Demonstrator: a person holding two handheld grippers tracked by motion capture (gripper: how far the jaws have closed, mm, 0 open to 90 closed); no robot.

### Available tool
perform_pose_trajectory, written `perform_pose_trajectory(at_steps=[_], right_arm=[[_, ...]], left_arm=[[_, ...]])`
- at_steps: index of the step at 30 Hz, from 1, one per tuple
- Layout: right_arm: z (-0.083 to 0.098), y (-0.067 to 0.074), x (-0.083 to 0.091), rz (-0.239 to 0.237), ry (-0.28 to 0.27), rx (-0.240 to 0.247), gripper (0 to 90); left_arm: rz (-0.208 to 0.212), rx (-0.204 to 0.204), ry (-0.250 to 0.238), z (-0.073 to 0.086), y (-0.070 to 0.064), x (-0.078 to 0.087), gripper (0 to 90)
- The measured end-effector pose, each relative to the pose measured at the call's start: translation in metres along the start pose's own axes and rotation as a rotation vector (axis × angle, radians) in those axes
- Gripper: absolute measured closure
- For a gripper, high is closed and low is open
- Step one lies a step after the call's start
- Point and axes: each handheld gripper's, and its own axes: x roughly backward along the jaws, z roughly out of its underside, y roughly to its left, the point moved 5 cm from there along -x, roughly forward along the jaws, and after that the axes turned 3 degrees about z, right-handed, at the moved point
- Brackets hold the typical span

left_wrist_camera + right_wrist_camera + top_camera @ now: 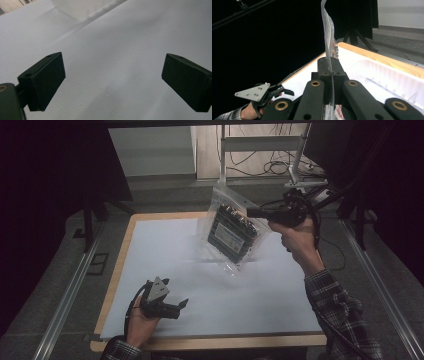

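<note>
A clear plastic bag [231, 232] with a dark circuit-board device inside hangs tilted above the far right part of the white table sheet [210, 290]. My right gripper [252, 213] is shut on the bag's right edge. In the right gripper view the thin film [328, 32] rises edge-on from between my closed right gripper [329, 66]. My left gripper [177, 307] rests low near the front left of the sheet, open and holding nothing. Its wide-apart black pads [45, 82] hover over bare white sheet. The same gripper [284, 91], with its grey plate, is seen from the right gripper view.
The white sheet covers a wooden table with its edge [116, 270] showing. Behind the table stand a metal frame [222, 150] and loose cables [280, 167] on the floor. Metal rails [70, 295] run along both sides. A translucent bag corner [82, 7] shows in the left gripper view.
</note>
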Motion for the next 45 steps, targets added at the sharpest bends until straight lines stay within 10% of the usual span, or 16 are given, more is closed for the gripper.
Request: perform_pose_trajectory(at_steps=[28,45], right_arm=[[-0.052,-0.044,-0.039,0.093,-0.003,0.035,89.0],[-0.04,-0.076,-0.08,0.136,0.048,0.025,89.1]], left_arm=[[0.003,0.002,0.001,0.001,0.0,0.0,4.4],[0.002,-0.002,0.001,0.001,-0.001,0.001,4.4]])
